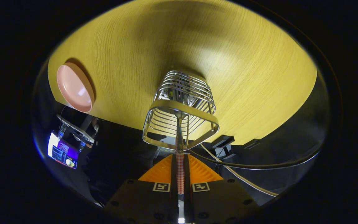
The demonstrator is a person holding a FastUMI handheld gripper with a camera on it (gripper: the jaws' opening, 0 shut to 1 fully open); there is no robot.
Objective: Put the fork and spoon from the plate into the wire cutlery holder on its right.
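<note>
The gripper (180,169) was clenched on a checked-handled utensil (180,174), possibly the fork, its metal end inside the wire holder (180,109); the pink plate (75,87) lay well left of the holder.

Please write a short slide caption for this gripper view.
Gripper shut on a checked-handled utensil, lowering it into the wire cutlery holder; pink plate beside.

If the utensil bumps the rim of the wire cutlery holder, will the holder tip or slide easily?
Probably yes. The wire cutlery holder is open wire, so likely light. It stands tall and narrow on smooth wood table, so a sideways knock from the utensil, clamped in the gripper, may tip or slide it.
</note>
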